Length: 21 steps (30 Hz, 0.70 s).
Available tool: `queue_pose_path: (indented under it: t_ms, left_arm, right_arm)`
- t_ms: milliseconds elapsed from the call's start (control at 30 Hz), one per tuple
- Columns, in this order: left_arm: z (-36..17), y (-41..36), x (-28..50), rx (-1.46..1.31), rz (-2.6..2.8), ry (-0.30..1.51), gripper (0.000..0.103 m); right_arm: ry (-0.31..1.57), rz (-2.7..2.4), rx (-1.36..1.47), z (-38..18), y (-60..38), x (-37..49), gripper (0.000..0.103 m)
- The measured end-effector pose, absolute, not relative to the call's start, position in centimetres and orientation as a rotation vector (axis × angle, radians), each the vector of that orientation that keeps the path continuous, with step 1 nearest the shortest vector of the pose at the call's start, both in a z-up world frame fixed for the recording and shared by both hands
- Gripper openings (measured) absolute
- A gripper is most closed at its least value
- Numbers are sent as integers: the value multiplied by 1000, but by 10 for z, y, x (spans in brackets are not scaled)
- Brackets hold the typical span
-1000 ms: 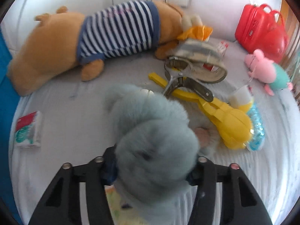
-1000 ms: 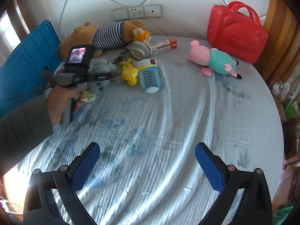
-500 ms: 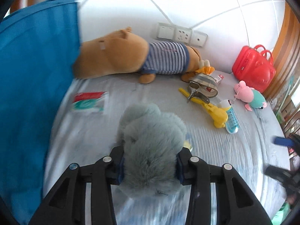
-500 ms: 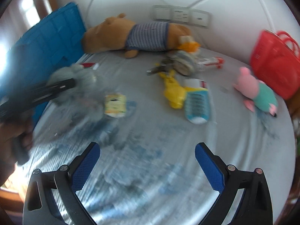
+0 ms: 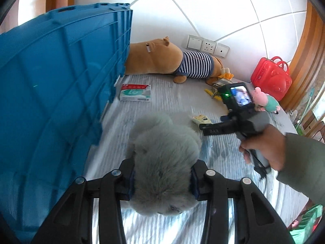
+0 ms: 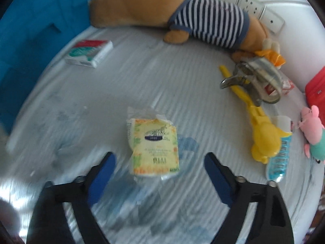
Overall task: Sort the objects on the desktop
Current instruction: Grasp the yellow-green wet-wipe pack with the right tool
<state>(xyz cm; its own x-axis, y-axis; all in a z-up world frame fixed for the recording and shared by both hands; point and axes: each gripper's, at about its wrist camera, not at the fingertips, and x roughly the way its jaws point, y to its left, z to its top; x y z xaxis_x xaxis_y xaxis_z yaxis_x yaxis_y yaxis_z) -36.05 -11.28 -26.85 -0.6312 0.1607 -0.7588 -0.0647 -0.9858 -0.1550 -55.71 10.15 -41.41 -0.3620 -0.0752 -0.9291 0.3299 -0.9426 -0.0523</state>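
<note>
One grey plush (image 5: 162, 158) sat clamped in the left gripper (image 5: 161, 180), beside the blue crate (image 5: 61, 93) at left. Right gripper (image 6: 159, 171) was closing around one tissue pack (image 6: 153, 145), pads not touching. Two more plushes: bear (image 6: 182, 14), pig (image 6: 312, 130), the pig cut off. Far clutter blurred.

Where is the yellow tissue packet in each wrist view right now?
Left wrist: yellow tissue packet lies right of centre on the table, beyond the grey plush toy, beside the other hand-held gripper.
Right wrist: it lies low at centre, between and just ahead of the open fingers.
Shared landmark: the striped-shirt plush bear along the wall.
</note>
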Motion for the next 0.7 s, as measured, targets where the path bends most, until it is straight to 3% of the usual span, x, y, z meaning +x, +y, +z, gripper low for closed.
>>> queue_pose_path:
  t_ms: [33, 167, 267, 700]
  left_arm:
    - [-267, -116, -357, -1282, 2723, -176, 40]
    - [-260, -120, -346, -1261, 2709, -171, 40]
    - [-253, -120, -340, -1242, 2690, -163, 40]
    - [-154, -111, -314, -985, 2645, -104, 40]
  right_arm:
    - [337, -2380, 1624, -418, 101, -560, 77]
    - [327, -2381, 1671, -423, 102, -563, 42]
    - [270, -2385, 1680, -415, 108, -558, 29]
    - [197, -2486, 1510, -278, 116, -473, 24]
